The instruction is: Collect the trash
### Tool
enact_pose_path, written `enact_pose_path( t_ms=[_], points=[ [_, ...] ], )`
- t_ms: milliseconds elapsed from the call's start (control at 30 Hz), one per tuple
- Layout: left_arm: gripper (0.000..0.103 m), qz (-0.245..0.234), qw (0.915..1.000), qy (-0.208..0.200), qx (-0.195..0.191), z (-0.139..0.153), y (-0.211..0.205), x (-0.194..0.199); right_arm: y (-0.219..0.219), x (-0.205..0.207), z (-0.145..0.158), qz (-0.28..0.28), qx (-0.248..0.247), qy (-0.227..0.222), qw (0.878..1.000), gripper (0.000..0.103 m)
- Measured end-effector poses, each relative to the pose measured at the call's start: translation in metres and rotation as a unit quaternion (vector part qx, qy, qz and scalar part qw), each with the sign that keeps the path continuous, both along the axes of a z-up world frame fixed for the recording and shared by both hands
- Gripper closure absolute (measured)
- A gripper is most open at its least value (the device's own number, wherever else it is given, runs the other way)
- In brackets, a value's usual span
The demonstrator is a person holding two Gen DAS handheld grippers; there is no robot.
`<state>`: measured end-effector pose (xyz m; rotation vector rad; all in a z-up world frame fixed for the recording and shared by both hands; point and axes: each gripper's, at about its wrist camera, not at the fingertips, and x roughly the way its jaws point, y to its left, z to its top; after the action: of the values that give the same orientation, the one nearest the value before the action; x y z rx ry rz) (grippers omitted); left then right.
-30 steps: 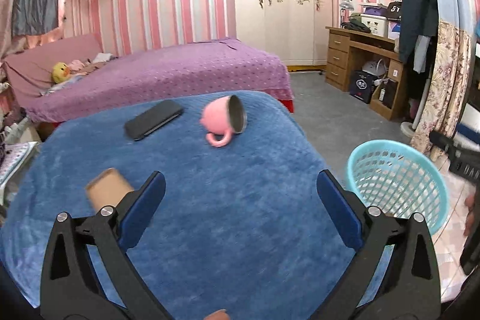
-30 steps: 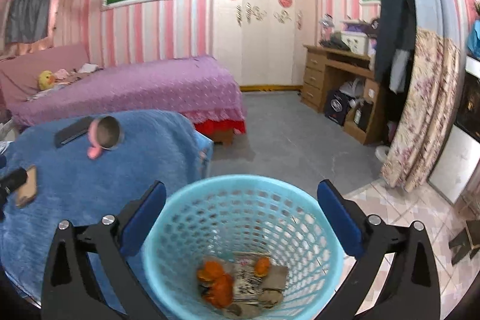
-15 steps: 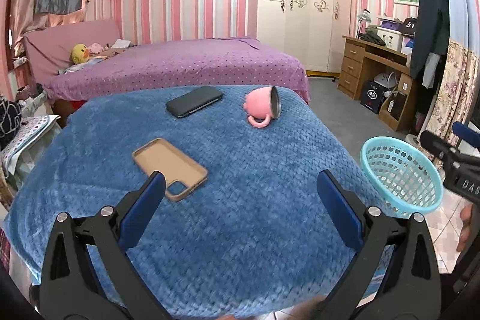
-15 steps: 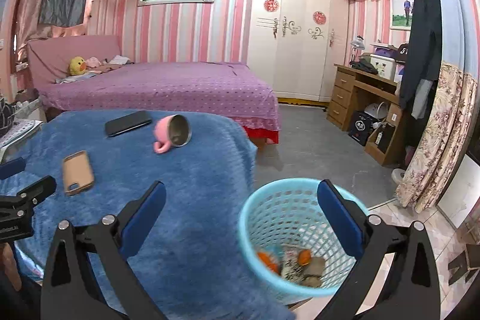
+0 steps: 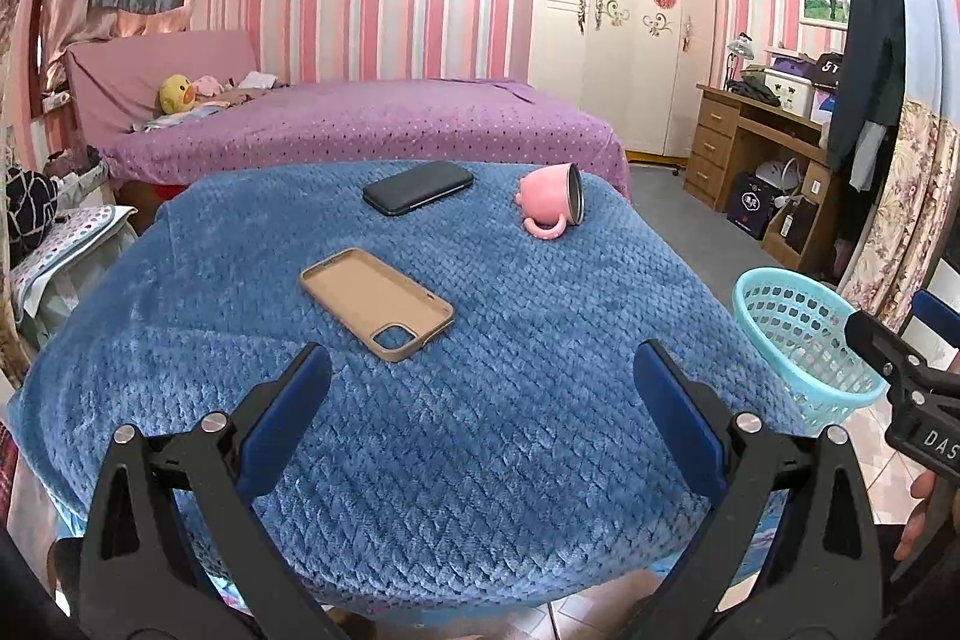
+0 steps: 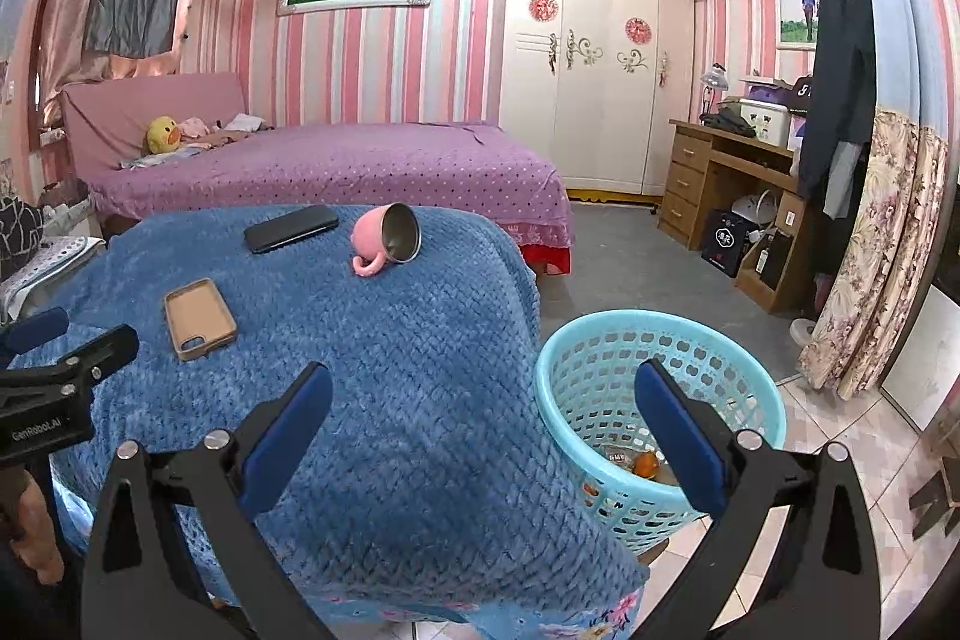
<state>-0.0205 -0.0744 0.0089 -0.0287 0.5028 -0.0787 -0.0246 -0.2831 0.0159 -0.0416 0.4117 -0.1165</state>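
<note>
Overhead, both tongs [image 5: 480, 403] [image 6: 483, 406] wide and empty, fuzzy knit blue blanket [image 5: 510, 400], perforated plastic basket [image 6: 606, 346], tan phone case [image 5: 375, 301]

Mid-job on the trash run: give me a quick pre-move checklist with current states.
1. Left gripper open and empty: ok.
2. Right gripper open and empty: ok.
3. Basket upright beside the table, within view: ok.
4. Trash already in basket: ok, orange scraps visible.
5. Trash left on the blue blanket: cannot tell; only phone case, black phone and tipped pink mug show.
</note>
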Motion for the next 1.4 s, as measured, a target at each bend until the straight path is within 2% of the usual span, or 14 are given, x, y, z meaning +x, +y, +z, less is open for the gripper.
enact_pose_path(
  t_ms=[333, 700, 1400],
  points=[
    [0.005, -0.011, 0.9997, -0.019, 0.012, 0.003, -0.006, -0.009, 0.005, 0.000, 0.001, 0.000, 0.001, -0.002, 1.000, 0.005],
    [0.005, -0.006, 0.9995, -0.031, 0.009, 0.005, 0.000, -0.012, 0.007, -0.002, 0.002, -0.001, -0.003, -0.004, 1.000, 0.005],
    [0.005, -0.003, 0.9994, -0.034, 0.001, 0.008, 0.004, -0.012, 0.013, -0.002, 0.006, 0.000, -0.013, -0.009, 1.000, 0.005]
  ],
)
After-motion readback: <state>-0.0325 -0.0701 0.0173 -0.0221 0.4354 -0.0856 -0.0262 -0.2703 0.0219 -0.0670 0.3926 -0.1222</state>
